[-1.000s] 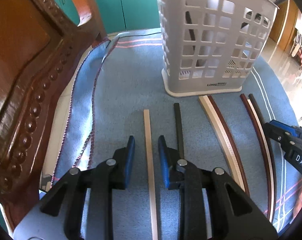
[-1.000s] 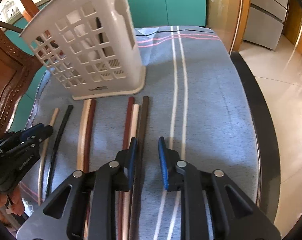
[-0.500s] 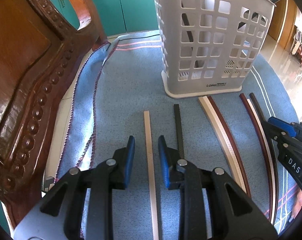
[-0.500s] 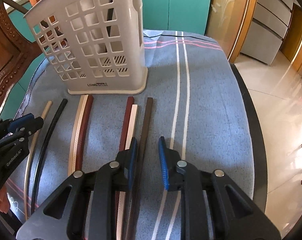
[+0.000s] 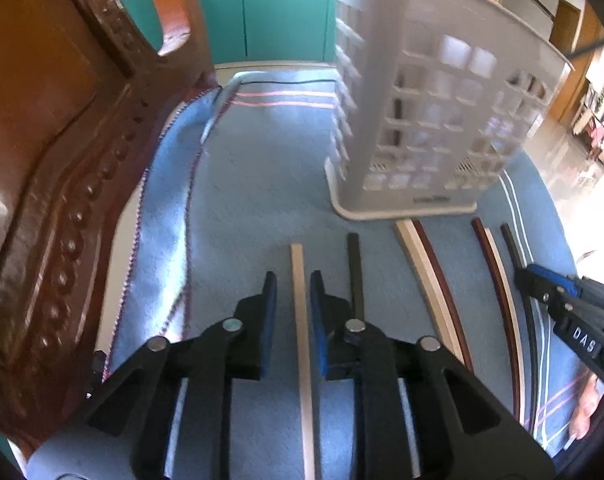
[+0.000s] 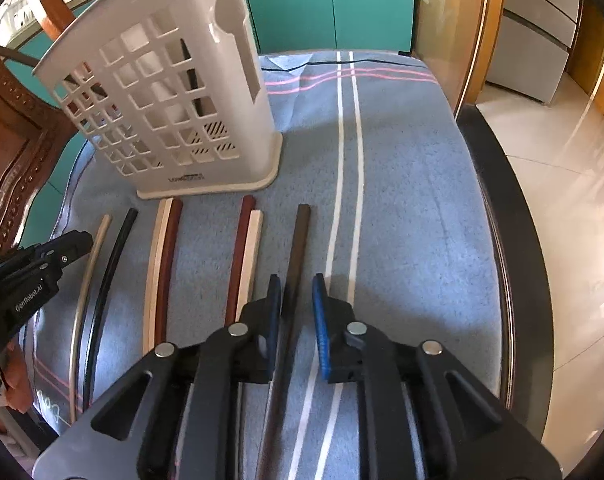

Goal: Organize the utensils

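Observation:
A pale cream chopstick [image 5: 298, 280] lies on the blue cloth between the jaws of my left gripper [image 5: 293, 280]. The jaws are narrow, with a gap on the stick's left side. A dark brown chopstick [image 6: 299, 240] lies between the closing jaws of my right gripper [image 6: 296, 280], and a gap shows by the right pad. Beside them lie a black chopstick [image 5: 354, 268], a cream and dark red pair [image 6: 163, 248] and a red and cream pair [image 6: 245, 248]. The white slotted utensil basket [image 6: 169, 112] stands upright behind the row, with dark sticks inside.
A carved wooden chair [image 5: 41, 160] crowds the left side. The blue striped cloth [image 6: 402, 160] covers a dark-rimmed table [image 6: 514, 240] whose edge runs along the right. Teal cupboards stand behind. A person's hand [image 6: 13, 380] holds the left gripper [image 6: 77, 240].
My right gripper shifted right, so the dark brown chopstick now lies between its jaws, apart from the red and cream pair. Its jaws narrowed a little. The left gripper stayed over the cream chopstick.

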